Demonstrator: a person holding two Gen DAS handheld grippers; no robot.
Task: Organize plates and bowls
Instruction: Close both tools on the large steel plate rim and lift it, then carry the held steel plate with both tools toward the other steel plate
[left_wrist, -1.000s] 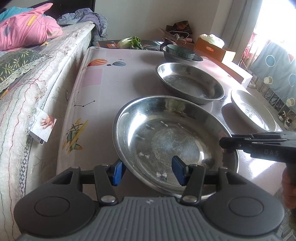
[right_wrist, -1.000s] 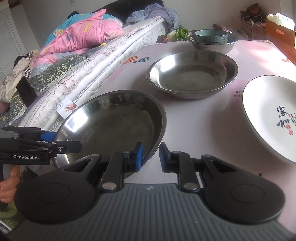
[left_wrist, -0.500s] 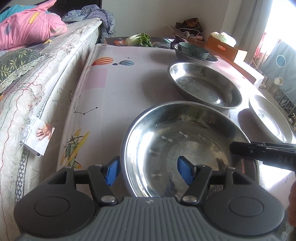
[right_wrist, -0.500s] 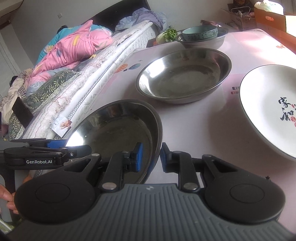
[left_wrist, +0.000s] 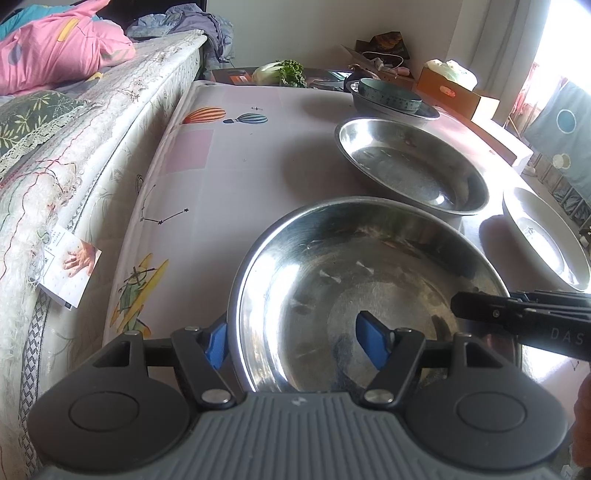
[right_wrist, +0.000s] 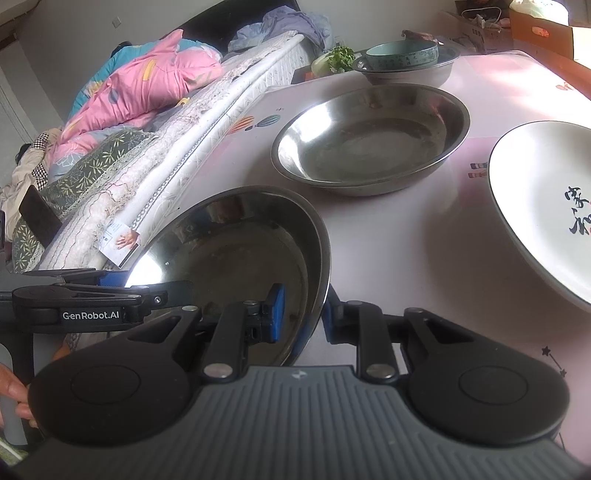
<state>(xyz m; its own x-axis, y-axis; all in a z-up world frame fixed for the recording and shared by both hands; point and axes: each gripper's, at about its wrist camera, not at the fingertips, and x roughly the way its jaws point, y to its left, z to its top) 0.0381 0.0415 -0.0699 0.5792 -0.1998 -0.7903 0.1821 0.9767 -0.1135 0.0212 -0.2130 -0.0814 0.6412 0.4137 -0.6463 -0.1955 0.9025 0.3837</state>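
Steel pan is kept at the near table edge, rim straddled on two sides so it can be carried level, probably toward the second steel pan for stacking. Left gripper jaws are opening: outer pad just outside the rim, inner pad well apart over the pan floor, so nothing is pinched there. Right gripper is clamped on the opposite rim, pads either side of the wall. White plate is left apart at the right, black brush characters and a small red seal on it, not legible. A teal bowl is nested in a far steel bowl. "GenRobot.AI" is read on the left tool, "DAS" on the right
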